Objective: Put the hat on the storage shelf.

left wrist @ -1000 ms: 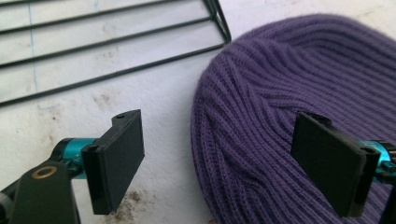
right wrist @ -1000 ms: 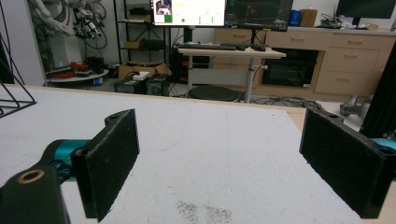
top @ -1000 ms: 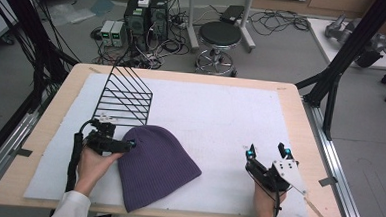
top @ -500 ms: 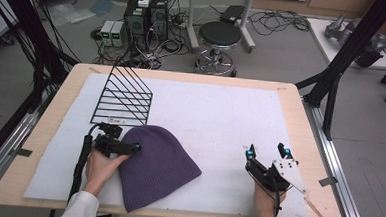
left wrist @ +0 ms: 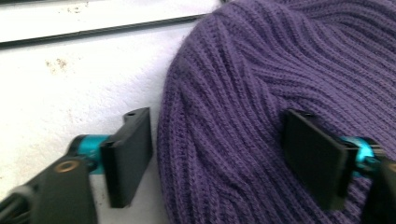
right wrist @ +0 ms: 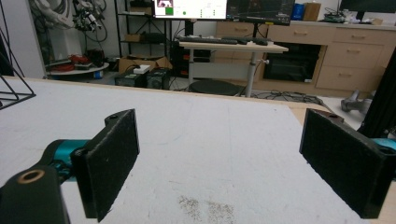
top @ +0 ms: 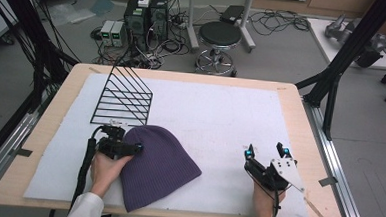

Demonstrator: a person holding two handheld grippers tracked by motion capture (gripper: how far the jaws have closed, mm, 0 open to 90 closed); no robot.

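A purple knit beanie (top: 159, 168) lies flat on the white mat (top: 220, 115), near the front left. My left gripper (top: 130, 144) sits at the beanie's left edge, open. In the left gripper view the beanie (left wrist: 261, 93) bulges between the two jaws: one jaw rests on the mat beside its edge and the other lies over the knit. My left gripper (left wrist: 219, 156) has not closed on the fabric. My right gripper (top: 265, 153) stands open at the front right, well clear of the beanie. In its own view my right gripper (right wrist: 219, 161) holds nothing, with bare mat ahead.
A black wire rack (top: 124, 94) stands on the mat just behind the left gripper and the beanie. The wooden table edge (top: 323, 160) frames the mat. A stool (top: 219, 37) and computer boxes (top: 145, 13) stand on the floor beyond the table.
The left gripper has slid a little to the right, up against the beanie's edge, so its jaws now straddle the knit. The right gripper has stayed put.
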